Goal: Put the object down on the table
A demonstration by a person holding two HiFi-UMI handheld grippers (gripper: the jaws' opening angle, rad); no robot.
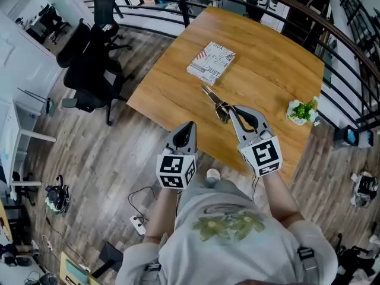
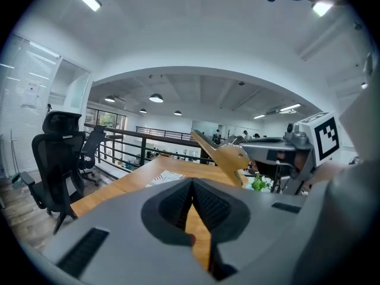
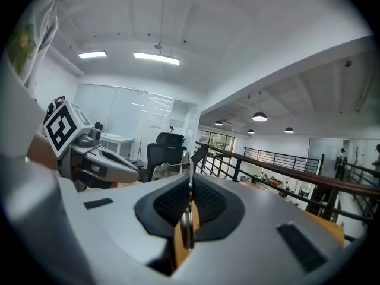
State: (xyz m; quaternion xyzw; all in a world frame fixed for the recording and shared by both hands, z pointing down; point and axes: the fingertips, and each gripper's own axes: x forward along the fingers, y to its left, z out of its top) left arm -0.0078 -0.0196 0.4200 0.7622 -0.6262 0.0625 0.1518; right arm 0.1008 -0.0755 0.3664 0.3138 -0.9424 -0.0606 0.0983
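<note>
My right gripper (image 1: pixel 230 113) is shut on a gold-coloured metal tool like scissors (image 1: pixel 216 102), held in the air above the near part of the wooden table (image 1: pixel 267 58), its thin end pointing away. In the right gripper view the tool (image 3: pixel 187 221) shows edge-on between the pads. From the left gripper view the tool (image 2: pixel 228 153) sticks out of the right gripper (image 2: pixel 279 153). The left gripper (image 1: pixel 189 127) hovers by the table's near edge, to the left of the tool; its jaws (image 2: pixel 192 186) meet with nothing between them.
A patterned book (image 1: pixel 211 62) lies on the far middle of the table, and a small potted plant (image 1: pixel 303 110) stands at its right edge. Black office chairs (image 1: pixel 89 70) stand on the wood floor to the left. A dark railing (image 1: pixel 332 25) runs behind the table.
</note>
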